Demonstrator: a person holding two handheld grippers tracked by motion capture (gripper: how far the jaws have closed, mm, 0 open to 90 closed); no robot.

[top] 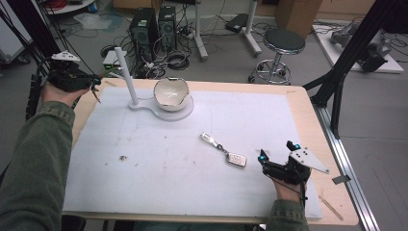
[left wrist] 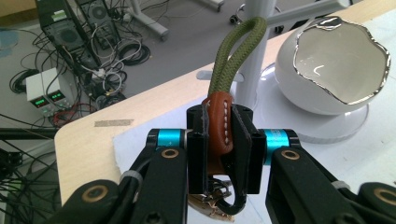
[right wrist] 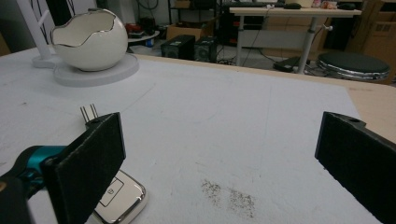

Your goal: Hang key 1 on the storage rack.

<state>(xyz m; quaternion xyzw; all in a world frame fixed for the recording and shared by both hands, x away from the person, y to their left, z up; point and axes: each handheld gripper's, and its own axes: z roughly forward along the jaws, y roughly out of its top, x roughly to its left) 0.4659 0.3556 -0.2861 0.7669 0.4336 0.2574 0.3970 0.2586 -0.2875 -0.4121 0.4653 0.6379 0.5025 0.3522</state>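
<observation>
My left gripper (top: 95, 83) hovers over the table's far left corner, shut on a keychain (left wrist: 218, 128) with a brown stitched leather tab and an olive cord loop (left wrist: 231, 56) sticking out past the jaws. A metal clip hangs below. A white egg-shaped bowl (top: 170, 93) (left wrist: 334, 65) (right wrist: 88, 42) with a silver rim sits on a white stand with an upright pole (top: 126, 74), just beyond the left gripper (left wrist: 219, 135). A silver car key fob (top: 236, 159) (right wrist: 119, 196) with a metal strip lies mid-table. My right gripper (top: 276, 150) (right wrist: 224, 158) rests open just right of the fob, nothing between its pads.
A white mat (top: 144, 168) covers most of the wooden table. A thin wooden stick (top: 331, 207) lies at the near right corner. Beyond the table stand computer towers (top: 154, 26), a power supply (left wrist: 46, 95), cables and a round stool (top: 283, 43).
</observation>
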